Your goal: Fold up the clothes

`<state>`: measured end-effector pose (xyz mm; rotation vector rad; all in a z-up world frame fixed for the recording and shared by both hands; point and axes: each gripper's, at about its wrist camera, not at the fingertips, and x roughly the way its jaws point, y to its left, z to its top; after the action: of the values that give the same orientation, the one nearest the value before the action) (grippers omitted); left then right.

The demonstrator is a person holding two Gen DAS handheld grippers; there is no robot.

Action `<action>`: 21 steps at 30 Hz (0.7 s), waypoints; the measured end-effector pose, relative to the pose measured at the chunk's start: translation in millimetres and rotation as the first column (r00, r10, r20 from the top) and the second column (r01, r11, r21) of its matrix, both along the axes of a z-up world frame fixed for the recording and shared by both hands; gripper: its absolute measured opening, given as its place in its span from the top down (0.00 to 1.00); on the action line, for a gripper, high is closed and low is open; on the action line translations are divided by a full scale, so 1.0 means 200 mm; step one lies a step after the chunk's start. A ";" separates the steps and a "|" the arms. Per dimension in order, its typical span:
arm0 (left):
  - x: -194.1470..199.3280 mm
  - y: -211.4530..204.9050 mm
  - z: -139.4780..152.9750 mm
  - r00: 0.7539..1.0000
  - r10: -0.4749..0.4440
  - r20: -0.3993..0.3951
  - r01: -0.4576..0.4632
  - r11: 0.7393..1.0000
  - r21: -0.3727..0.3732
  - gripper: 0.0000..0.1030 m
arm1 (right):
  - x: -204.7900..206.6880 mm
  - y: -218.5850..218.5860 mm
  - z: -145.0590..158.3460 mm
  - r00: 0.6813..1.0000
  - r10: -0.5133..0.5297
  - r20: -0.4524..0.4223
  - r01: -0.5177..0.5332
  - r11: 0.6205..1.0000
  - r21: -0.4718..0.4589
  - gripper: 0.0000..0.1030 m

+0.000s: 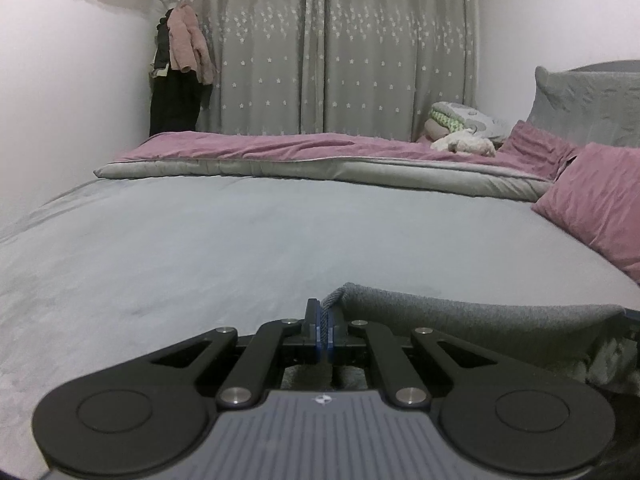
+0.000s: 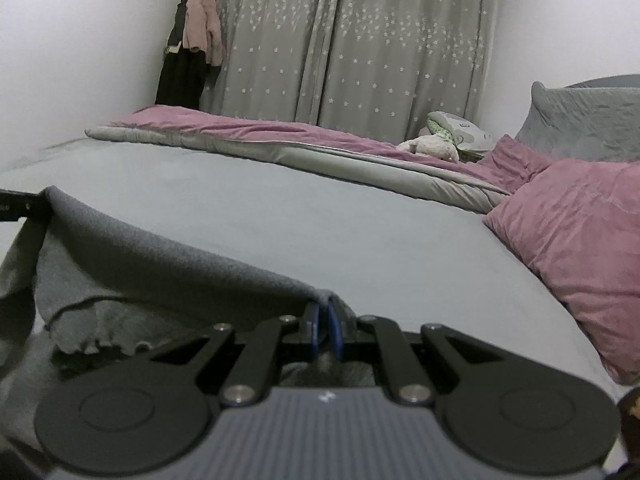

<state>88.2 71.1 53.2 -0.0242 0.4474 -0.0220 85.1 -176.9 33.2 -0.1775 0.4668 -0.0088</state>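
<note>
Left wrist view: the left gripper [image 1: 323,312] pinched the grey garment [image 1: 480,316] above the bed [image 1: 200,240]; the right gripper [image 2: 323,314] clamped its other end. Pink pillows [image 2: 580,248] lay near.

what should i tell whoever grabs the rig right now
Left gripper: shut on one corner of the grey garment.
Right gripper: shut on the other corner of the grey garment.
The garment's top edge is stretched between them, lifted above the grey bed sheet; the rest hangs down, frilled hem showing.
Done: both corners gripped. No fold visible yet.
Left: lay it flat on the open sheet, then fold, probably clear of the pink pillow.
</note>
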 end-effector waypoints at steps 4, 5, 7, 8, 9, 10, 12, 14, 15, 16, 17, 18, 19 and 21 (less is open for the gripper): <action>0.10 -0.02 -0.06 1.000 0.001 -0.011 -0.001 1.000 0.032 0.97 | 0.13 0.00 -0.06 1.000 -0.008 -0.016 0.008 1.000 -0.006 0.93; 0.13 -0.03 -0.08 1.000 0.004 -0.015 -0.003 0.999 0.038 0.97 | 0.16 0.01 -0.08 1.000 -0.011 -0.020 0.011 1.000 -0.007 0.93; 0.19 -0.04 -0.11 1.000 0.007 -0.020 -0.006 0.998 0.055 0.97 | 0.23 0.01 -0.11 1.000 -0.016 -0.026 0.016 1.000 -0.015 0.93; 0.22 -0.05 -0.13 1.000 0.007 -0.023 -0.006 0.998 0.061 0.97 | 0.27 0.01 -0.12 0.999 -0.019 -0.031 0.019 1.000 -0.019 0.93; 0.25 -0.05 -0.15 1.000 0.008 -0.030 -0.006 0.998 0.065 0.97 | 0.30 0.01 -0.14 0.999 -0.022 -0.038 0.022 1.000 -0.020 0.93; 0.27 -0.05 -0.17 0.999 0.009 -0.039 -0.006 0.998 0.062 0.97 | 0.34 0.01 -0.16 0.999 -0.025 -0.047 0.024 1.000 -0.018 0.93; 0.32 -0.04 -0.21 0.998 0.018 -0.061 -0.015 0.999 0.052 0.97 | 0.40 0.02 -0.20 0.997 -0.031 -0.065 0.030 0.999 -0.016 0.93; 0.38 -0.04 -0.25 0.996 0.028 -0.081 -0.025 0.999 0.043 0.97 | 0.46 0.03 -0.24 0.996 -0.034 -0.083 0.033 0.999 -0.018 0.93; 0.40 -0.04 -0.26 0.996 0.032 -0.087 -0.028 0.999 0.046 0.97 | 0.49 0.03 -0.25 0.995 -0.034 -0.092 0.033 0.999 -0.022 0.93; 0.42 -0.04 -0.28 0.995 0.035 -0.094 -0.030 0.998 0.050 0.97 | 0.51 0.04 -0.28 0.994 -0.035 -0.104 0.032 0.999 -0.026 0.93; 0.44 -0.04 -0.31 0.994 0.037 -0.100 -0.031 0.998 0.058 0.97 | 0.54 0.04 -0.30 0.992 -0.036 -0.118 0.033 0.999 -0.028 0.93; 0.46 -0.05 -0.33 0.994 0.039 -0.107 -0.032 0.997 0.066 0.97 | 0.56 0.05 -0.33 0.990 -0.038 -0.133 0.034 0.999 -0.029 0.93; 0.48 -0.06 -0.35 0.993 0.040 -0.113 -0.032 0.997 0.072 0.97 | 0.59 0.05 -0.36 0.988 -0.041 -0.148 0.037 0.999 -0.028 0.93; 0.51 -0.07 -0.39 0.991 0.042 -0.126 -0.031 0.996 0.086 0.97 | 0.62 0.05 -0.41 0.984 -0.047 -0.172 0.044 0.999 -0.024 0.93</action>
<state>189.9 57.2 -24.3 0.0491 0.5751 0.0347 209.6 -166.2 -49.3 -0.1886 0.6441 -0.0431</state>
